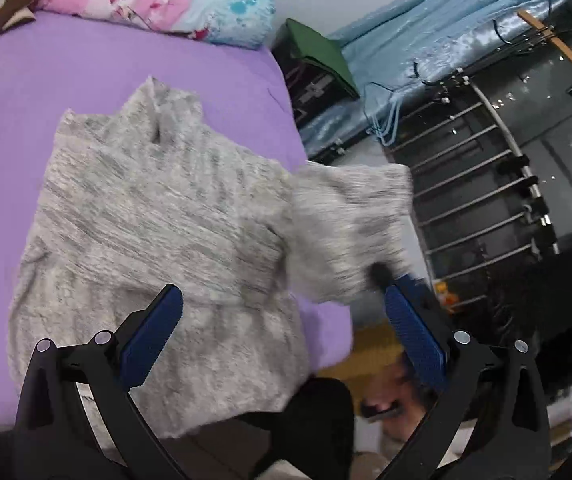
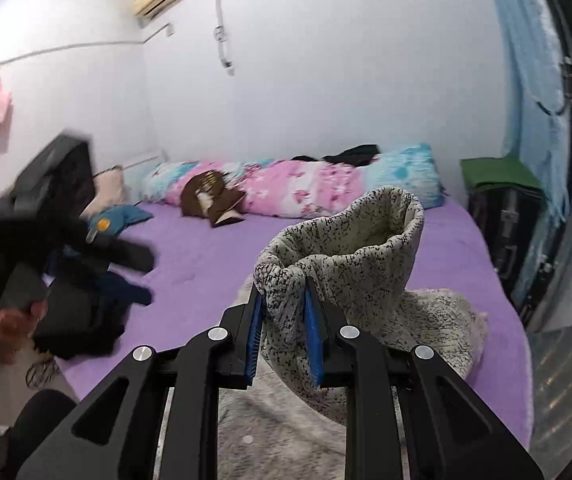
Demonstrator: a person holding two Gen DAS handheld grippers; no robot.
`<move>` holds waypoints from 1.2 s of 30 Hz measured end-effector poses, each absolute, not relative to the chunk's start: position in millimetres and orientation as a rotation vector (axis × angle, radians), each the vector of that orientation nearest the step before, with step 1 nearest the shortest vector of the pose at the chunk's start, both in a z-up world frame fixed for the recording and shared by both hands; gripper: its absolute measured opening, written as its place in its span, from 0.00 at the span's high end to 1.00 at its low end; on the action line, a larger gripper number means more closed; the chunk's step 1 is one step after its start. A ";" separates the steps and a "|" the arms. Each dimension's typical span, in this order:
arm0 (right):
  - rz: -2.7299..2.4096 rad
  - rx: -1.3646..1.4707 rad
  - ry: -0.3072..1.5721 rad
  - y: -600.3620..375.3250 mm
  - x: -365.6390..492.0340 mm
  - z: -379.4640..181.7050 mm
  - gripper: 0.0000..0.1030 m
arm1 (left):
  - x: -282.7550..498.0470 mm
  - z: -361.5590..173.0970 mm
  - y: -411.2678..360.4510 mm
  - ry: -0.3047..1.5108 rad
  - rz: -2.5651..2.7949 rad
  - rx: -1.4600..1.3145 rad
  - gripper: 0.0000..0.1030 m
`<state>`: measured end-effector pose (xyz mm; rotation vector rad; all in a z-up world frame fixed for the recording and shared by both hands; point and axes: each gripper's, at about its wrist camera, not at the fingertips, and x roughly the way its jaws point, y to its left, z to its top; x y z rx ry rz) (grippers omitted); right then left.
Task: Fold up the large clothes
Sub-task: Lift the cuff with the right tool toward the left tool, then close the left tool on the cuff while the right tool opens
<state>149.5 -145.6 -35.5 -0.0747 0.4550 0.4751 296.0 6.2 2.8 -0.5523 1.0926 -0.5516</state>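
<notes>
Sleeve fold in hand; my right hand-held gripper (image 2: 284, 332) clamps the sweater (image 1: 158, 216) cuff mid-frame, body flat on the bed (image 1: 14, 128); left hand-held gripper (image 1: 282, 340) released, empty; next, lay sleeve across chest.

The sweater (image 1: 158, 216) lies spread on the bed (image 1: 14, 112), reaching its near edge and near its right edge. One sleeve (image 2: 350, 256) rises off the bed, pinched between the right gripper (image 2: 284, 328) pads. A rolled quilt (image 2: 286, 188) lies along the far edge against the wall. A pile of dark clothes (image 2: 82, 320) sits at the near left corner. A suitcase (image 2: 506, 220) stands beside the right edge.
</notes>
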 end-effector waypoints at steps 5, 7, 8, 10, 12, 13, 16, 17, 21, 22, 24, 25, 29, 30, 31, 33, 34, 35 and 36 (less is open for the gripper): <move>0.529 -0.111 0.489 -117.5 140.3 -51.1 0.81 | 303.1 12.5 -1.8 1.111 -0.557 -0.524 0.06; 0.543 -0.128 0.494 -107.6 138.1 -55.4 0.81 | 307.5 14.3 -5.2 1.133 -0.556 -0.501 0.06; 0.551 -0.131 0.497 -103.5 137.2 -57.6 0.81 | 308.4 13.1 -5.3 1.144 -0.544 -0.479 0.06; 0.561 -0.139 0.504 -94.6 137.8 -61.0 0.81 | 309.6 11.8 -8.2 1.173 -0.499 -0.414 0.06; 0.571 -0.152 0.506 -86.2 136.3 -64.3 0.81 | 310.8 8.4 -9.3 1.199 -0.510 -0.404 0.06; 0.577 -0.160 0.509 -82.6 137.9 -66.6 0.81 | 311.8 5.7 -8.9 1.216 -0.509 -0.404 0.06; 0.586 -0.180 0.518 -73.5 137.7 -72.9 0.81 | 315.2 -3.5 -6.7 1.261 -0.474 -0.391 0.06; 0.591 -0.179 0.521 -71.8 138.1 -75.1 0.81 | 316.5 -7.4 -6.2 1.274 -0.460 -0.373 0.06; 0.597 -0.194 0.528 -66.1 136.2 -81.3 0.81 | 323.8 -27.5 5.5 1.337 -0.405 -0.399 0.06; 0.599 -0.200 0.531 -63.1 135.2 -82.8 0.81 | 325.6 -33.0 8.1 1.360 -0.400 -0.425 0.06; 0.610 -0.197 0.544 -59.3 135.1 -86.6 0.81 | 328.3 -45.8 15.2 1.401 -0.379 -0.453 0.06; 0.618 -0.190 0.555 -56.8 135.9 -89.0 0.81 | 329.4 -51.9 18.1 1.425 -0.355 -0.459 0.06; 0.623 -0.207 0.569 -49.0 136.4 -96.3 0.81 | 332.3 -72.7 27.0 1.486 -0.357 -0.530 0.07; 0.625 -0.206 0.575 -47.1 136.9 -98.2 0.81 | 332.8 -76.5 29.3 1.489 -0.352 -0.532 0.08; 0.629 -0.204 0.581 -45.6 136.9 -99.1 0.81 | 333.3 -79.5 29.1 1.491 -0.358 -0.526 0.14; 0.634 -0.198 0.596 -44.5 138.5 -101.9 0.81 | 333.9 -87.9 29.6 1.511 -0.384 -0.521 0.27; 0.633 -0.202 0.600 -42.9 139.4 -103.0 0.81 | 334.3 -91.1 31.5 1.520 -0.380 -0.533 0.30; 0.633 -0.205 0.603 -42.5 139.4 -104.4 0.81 | 334.7 -94.3 33.6 1.523 -0.376 -0.539 0.37; 0.633 -0.207 0.607 -42.2 139.9 -106.0 0.81 | 335.3 -96.8 35.5 1.524 -0.377 -0.545 0.40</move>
